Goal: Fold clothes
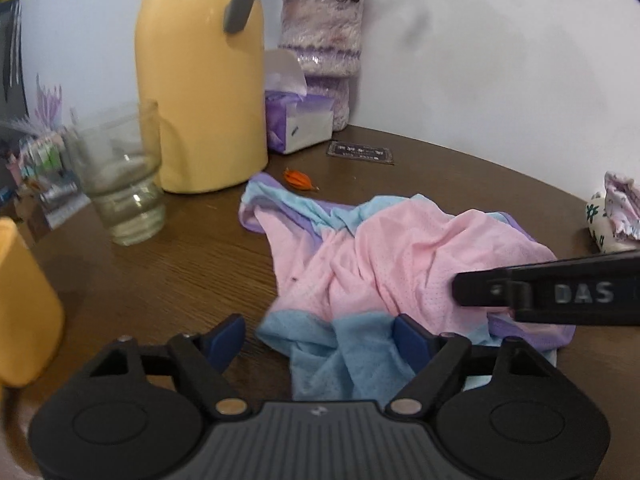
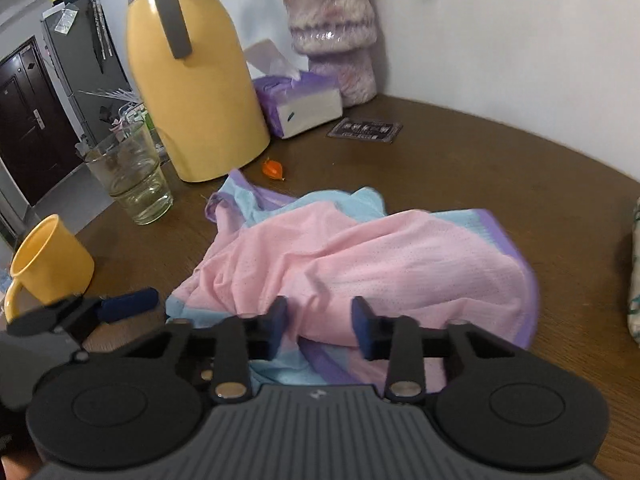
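Note:
A crumpled pink, light blue and purple mesh garment (image 1: 400, 264) lies on the brown round table (image 1: 160, 272); it also shows in the right wrist view (image 2: 360, 264). My left gripper (image 1: 320, 338) is open, its blue pads wide apart over the garment's near blue hem. My right gripper (image 2: 320, 324) is open with its pads a little apart, straddling a raised pink fold at the garment's near edge. The right gripper's finger (image 1: 540, 292) reaches in from the right in the left wrist view. The left gripper's finger (image 2: 128, 304) shows at the left in the right wrist view.
A tall yellow jug (image 1: 200, 92), a glass (image 1: 124, 184), a yellow mug (image 2: 48, 268), a tissue pack (image 1: 300, 120), a fluffy purple vase (image 1: 324, 40), a dark card (image 1: 360, 153) and a small orange object (image 1: 298, 179) stand behind and left of the garment. A floral cloth item (image 1: 616, 212) lies at right.

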{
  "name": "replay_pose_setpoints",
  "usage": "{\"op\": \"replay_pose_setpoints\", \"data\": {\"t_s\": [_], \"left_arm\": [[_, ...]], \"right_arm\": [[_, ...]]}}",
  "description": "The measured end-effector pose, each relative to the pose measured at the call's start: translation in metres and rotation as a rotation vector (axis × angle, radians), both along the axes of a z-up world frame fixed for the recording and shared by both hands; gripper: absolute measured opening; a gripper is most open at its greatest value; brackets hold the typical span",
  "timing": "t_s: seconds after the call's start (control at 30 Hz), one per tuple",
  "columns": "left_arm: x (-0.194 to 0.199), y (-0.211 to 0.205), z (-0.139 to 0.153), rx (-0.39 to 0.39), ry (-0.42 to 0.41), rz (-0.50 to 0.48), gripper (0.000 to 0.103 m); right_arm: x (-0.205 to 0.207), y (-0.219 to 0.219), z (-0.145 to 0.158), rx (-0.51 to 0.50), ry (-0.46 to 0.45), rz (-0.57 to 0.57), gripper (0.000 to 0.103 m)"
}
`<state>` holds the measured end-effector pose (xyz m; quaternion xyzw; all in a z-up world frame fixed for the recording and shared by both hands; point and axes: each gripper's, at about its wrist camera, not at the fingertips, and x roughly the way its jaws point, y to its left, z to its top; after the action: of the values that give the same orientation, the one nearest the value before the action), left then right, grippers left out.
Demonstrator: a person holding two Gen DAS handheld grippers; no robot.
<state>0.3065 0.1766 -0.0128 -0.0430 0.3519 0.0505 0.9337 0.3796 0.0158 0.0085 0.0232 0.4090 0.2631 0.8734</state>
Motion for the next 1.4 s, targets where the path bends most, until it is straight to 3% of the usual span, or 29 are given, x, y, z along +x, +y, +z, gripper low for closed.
{"op": "replay_pose_setpoints", "data": {"t_s": [0.03, 0.07, 0.13, 0.17, 0.33, 0.47, 0.67, 0.8, 0.9, 0.93, 0.97, 1.0, 1.07, 1.1, 1.13, 1.27, 1.4], "left_arm": [[-0.001, -0.001, 0.000, 0.003, -0.004, -0.011, 0.061], [-0.003, 0.000, 0.002, -0.012, -0.013, -0.019, 0.038], [-0.008, 0.004, 0.007, -0.056, -0.036, -0.026, 0.014], [-0.012, 0.005, 0.011, -0.063, -0.051, -0.026, 0.009], [-0.062, -0.007, 0.053, -0.045, -0.187, -0.125, 0.007], [-0.133, -0.046, 0.081, -0.037, -0.260, -0.337, 0.007], [-0.227, -0.122, 0.052, -0.064, -0.163, -0.620, 0.007], [-0.262, -0.155, 0.030, -0.088, -0.104, -0.709, 0.007], [-0.278, -0.164, 0.022, -0.100, -0.073, -0.725, 0.016], [-0.281, -0.159, 0.022, -0.099, -0.073, -0.713, 0.024], [-0.284, -0.151, 0.024, -0.098, -0.076, -0.694, 0.042], [-0.287, -0.144, 0.025, -0.097, -0.079, -0.676, 0.051], [-0.294, -0.123, 0.029, -0.086, -0.106, -0.608, 0.073], [-0.296, -0.113, 0.031, -0.073, -0.114, -0.572, 0.077], [-0.297, -0.102, 0.033, -0.054, -0.116, -0.534, 0.081], [-0.286, -0.071, 0.027, 0.036, -0.068, -0.432, 0.081], [-0.277, -0.067, 0.018, 0.134, -0.024, -0.475, 0.078]], "right_arm": [[0.001, 0.002, -0.002, 0.027, 0.014, 0.008, 0.006], [0.002, 0.003, -0.003, 0.053, 0.025, 0.017, 0.003], [-0.003, 0.001, 0.002, 0.083, 0.018, 0.014, 0.001], [-0.008, -0.004, 0.010, 0.102, 0.003, 0.012, 0.001], [-0.045, -0.049, 0.065, 0.220, -0.109, 0.002, 0.001], [-0.100, -0.111, 0.100, 0.232, -0.198, -0.002, 0.001], [-0.201, -0.191, 0.091, 0.067, -0.177, -0.070, 0.001], [-0.252, -0.231, 0.063, -0.005, -0.081, -0.147, 0.001], [-0.275, -0.248, 0.043, -0.025, -0.034, -0.203, 0.001], [-0.280, -0.252, 0.040, -0.044, -0.030, -0.224, 0.002], [-0.286, -0.255, 0.036, -0.062, -0.026, -0.245, 0.004], [-0.290, -0.259, 0.035, -0.070, -0.031, -0.265, 0.009], [-0.298, -0.269, 0.045, -0.052, -0.066, -0.289, 0.032], [-0.300, -0.268, 0.050, -0.046, -0.090, -0.284, 0.049], [-0.302, -0.265, 0.056, -0.044, -0.116, -0.271, 0.053], [-0.311, -0.228, 0.063, -0.056, -0.155, -0.120, 0.054], [-0.327, -0.171, 0.046, -0.143, -0.134, 0.075, 0.054]]}}
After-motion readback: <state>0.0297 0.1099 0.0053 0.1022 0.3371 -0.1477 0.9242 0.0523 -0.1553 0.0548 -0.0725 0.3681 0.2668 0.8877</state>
